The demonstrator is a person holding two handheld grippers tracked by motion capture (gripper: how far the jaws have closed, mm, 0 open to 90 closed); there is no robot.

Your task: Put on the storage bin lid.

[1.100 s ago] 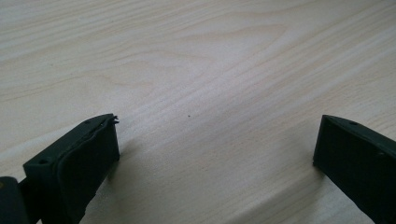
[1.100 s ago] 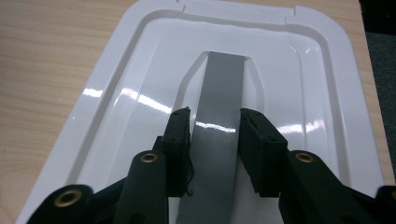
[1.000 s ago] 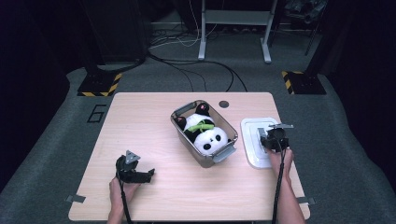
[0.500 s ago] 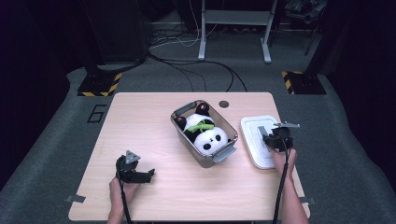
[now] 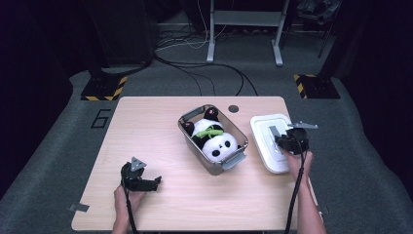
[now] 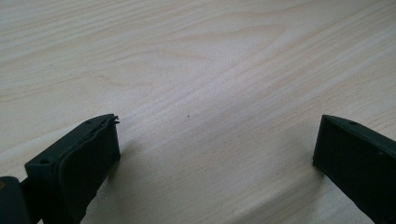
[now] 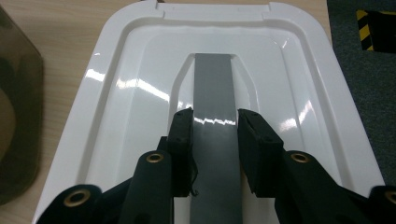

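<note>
Your right gripper (image 7: pixel 215 122) sits on the white lid (image 7: pixel 116 116), its jaws pressed against either side of the grey handle strip (image 7: pixel 213 84) that runs down the lid's middle recess. The pads touch the strip's edges, so you are pinching it. In the high view that same gripper (image 5: pixel 286 142) rests over the near half of the lid (image 5: pixel 263 127), held by your right hand (image 5: pixel 295 160).

Your left gripper (image 6: pixel 215 140) has its jaws spread wide, with nothing between them but bare wood grain. In the high view it (image 5: pixel 146 183) lies low on the table (image 5: pixel 146 122), held by your left hand (image 5: pixel 127 199).

Taking the clear bin (image 5: pixel 234 160) as landmark: the lid lies flat just to its right, close but apart. The left gripper is well to the bin's near left. A panda plush (image 5: pixel 214 140) lies inside the bin. A small dark disc (image 5: pixel 234 108) sits on the table just beyond the bin's far right corner.
</note>
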